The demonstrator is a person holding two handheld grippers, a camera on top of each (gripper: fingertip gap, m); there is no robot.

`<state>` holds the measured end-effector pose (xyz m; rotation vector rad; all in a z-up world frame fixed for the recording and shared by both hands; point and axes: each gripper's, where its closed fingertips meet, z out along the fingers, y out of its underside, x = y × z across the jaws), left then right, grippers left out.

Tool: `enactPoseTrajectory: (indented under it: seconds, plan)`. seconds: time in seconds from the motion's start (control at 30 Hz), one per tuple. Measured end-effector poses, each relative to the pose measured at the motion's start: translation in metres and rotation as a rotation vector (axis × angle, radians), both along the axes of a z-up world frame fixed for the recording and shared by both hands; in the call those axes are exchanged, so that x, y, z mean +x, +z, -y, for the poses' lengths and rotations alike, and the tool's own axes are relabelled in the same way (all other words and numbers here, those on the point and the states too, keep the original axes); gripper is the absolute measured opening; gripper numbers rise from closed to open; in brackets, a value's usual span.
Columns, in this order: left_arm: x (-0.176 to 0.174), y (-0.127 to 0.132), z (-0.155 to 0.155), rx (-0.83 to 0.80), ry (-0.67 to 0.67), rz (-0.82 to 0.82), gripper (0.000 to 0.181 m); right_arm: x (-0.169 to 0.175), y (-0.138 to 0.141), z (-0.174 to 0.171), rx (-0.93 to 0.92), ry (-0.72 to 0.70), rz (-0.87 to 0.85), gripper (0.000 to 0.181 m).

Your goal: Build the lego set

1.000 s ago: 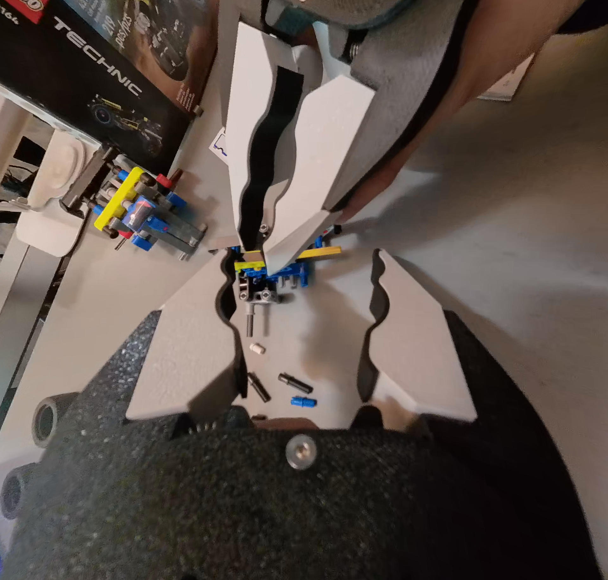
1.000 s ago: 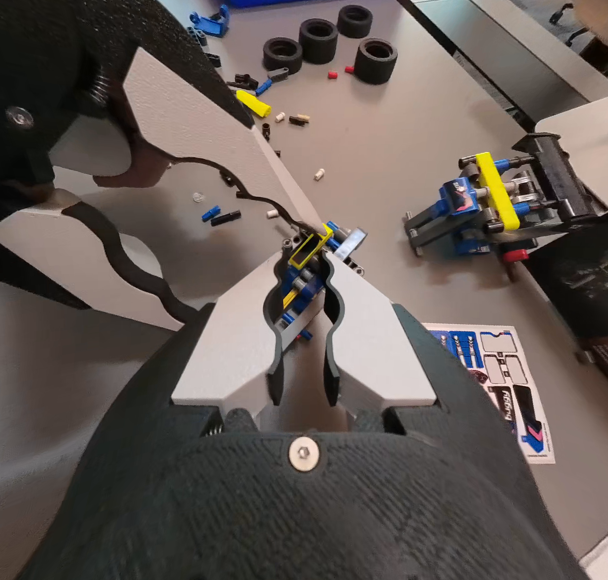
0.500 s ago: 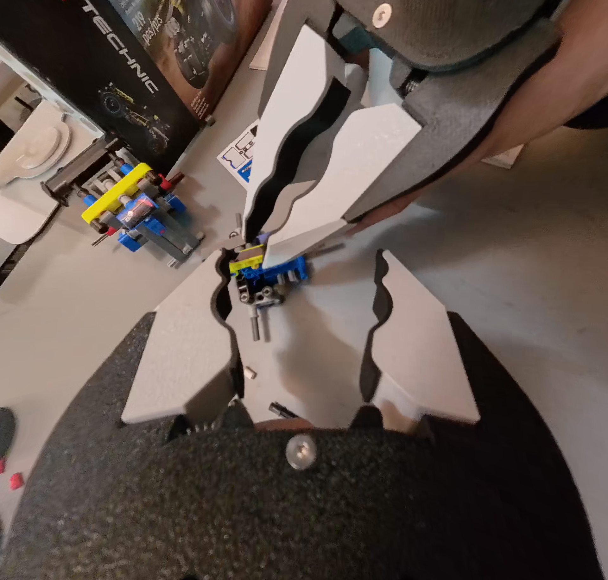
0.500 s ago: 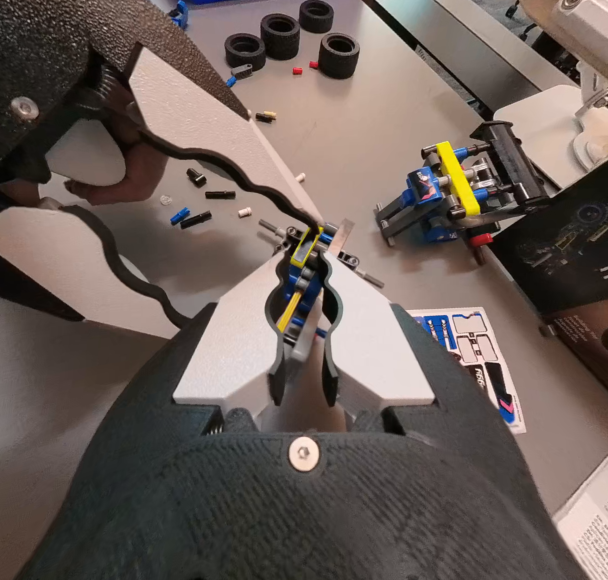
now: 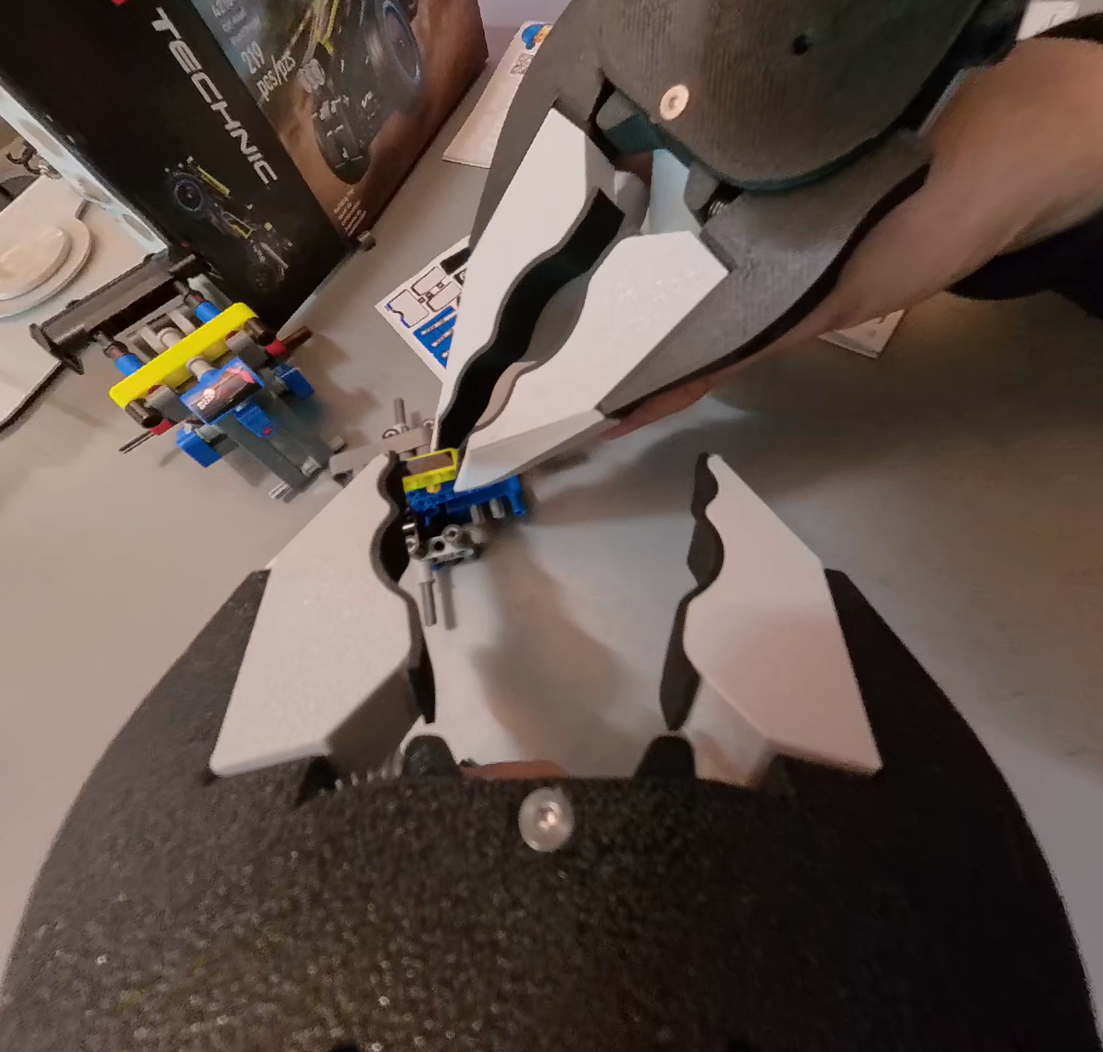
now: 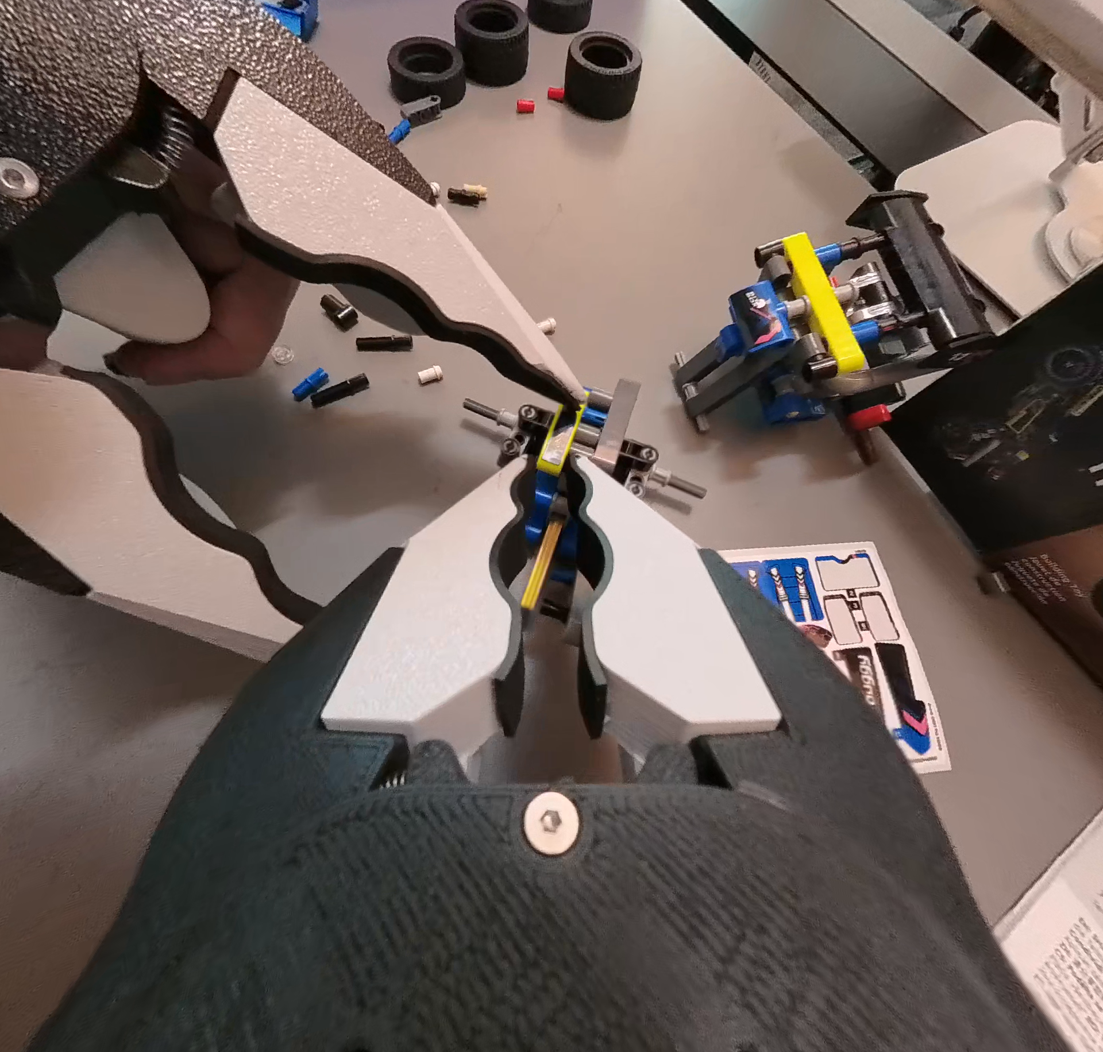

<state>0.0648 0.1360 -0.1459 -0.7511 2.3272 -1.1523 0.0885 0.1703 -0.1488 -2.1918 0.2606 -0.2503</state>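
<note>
Blue-yellow lego subassembly (image 6: 558, 489) clamped in right gripper (image 6: 552, 474); left gripper (image 5: 546, 483) jaws wide, one fingertip (image 6: 573, 394) touching its yellow piece

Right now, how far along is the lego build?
Done: one chassis section sits assembled on the table. In hand: right tongs clamp a blue-yellow subassembly; open left tongs touch it with one fingertip. Left: four tyres, loose pins and the sticker sheet remain unused.

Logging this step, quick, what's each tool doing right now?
Left tool: open, holding nothing, one finger tip against the blue assembly.
Right tool: shut on the blue assembly.
</note>
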Motion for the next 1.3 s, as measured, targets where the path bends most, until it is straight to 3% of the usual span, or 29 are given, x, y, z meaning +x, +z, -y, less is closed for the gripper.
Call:
enactPoseTrajectory:
  seconds: [0.33,0.53,0.57,0.6,0.63,0.7,0.77,0.83,0.9,0.97,1.0,1.07,1.2,1.3]
  plan:
    - [0.005,-0.001,-0.005,0.016,0.016,0.026,0.095,0.005,-0.001,-0.001,0.09,0.035,0.013,0.007]
    - [0.013,0.0,-0.029,0.143,-0.029,0.117,0.028,-0.011,-0.002,0.006,0.062,0.236,-0.057,0.007]
    - [0.015,0.001,-0.035,0.162,-0.011,0.121,0.039,-0.015,-0.001,0.008,0.053,0.268,-0.063,0.007]
    - [0.021,-0.001,-0.048,0.213,0.048,0.118,0.079,-0.017,-0.001,0.01,0.042,0.287,-0.064,0.007]
    - [0.023,-0.007,-0.061,0.276,0.079,0.086,0.095,-0.017,-0.002,0.013,0.024,0.307,-0.049,0.007]
    - [0.013,0.001,-0.053,0.183,0.026,0.043,0.056,-0.018,-0.001,0.019,0.024,0.344,-0.058,0.007]
    - [0.005,0.026,-0.034,0.032,-0.053,0.093,0.069,-0.02,-0.002,0.022,0.03,0.374,-0.064,0.007]
    - [0.002,0.04,-0.031,-0.021,-0.073,0.114,0.08,-0.021,-0.002,0.023,0.028,0.387,-0.052,0.007]
    - [0.003,0.043,-0.032,-0.086,-0.039,0.07,0.067,-0.023,-0.001,0.023,0.029,0.405,-0.037,0.006]
    - [0.001,0.037,-0.026,-0.202,0.002,-0.026,0.077,-0.023,-0.001,0.023,0.027,0.408,-0.017,0.006]
    - [0.003,0.032,-0.026,-0.248,0.049,-0.07,0.074,-0.023,-0.001,0.022,0.026,0.399,-0.012,0.006]
    - [0.011,0.018,-0.032,-0.307,0.199,-0.146,0.082,-0.022,-0.001,0.021,0.024,0.389,0.014,0.007]
    - [0.02,0.012,-0.035,-0.503,0.374,-0.233,0.079,-0.023,-0.001,0.018,0.031,0.371,0.023,0.007]
    - [0.02,-0.002,-0.04,-0.487,0.44,-0.303,0.072,-0.024,-0.002,0.017,0.035,0.366,0.022,0.007]
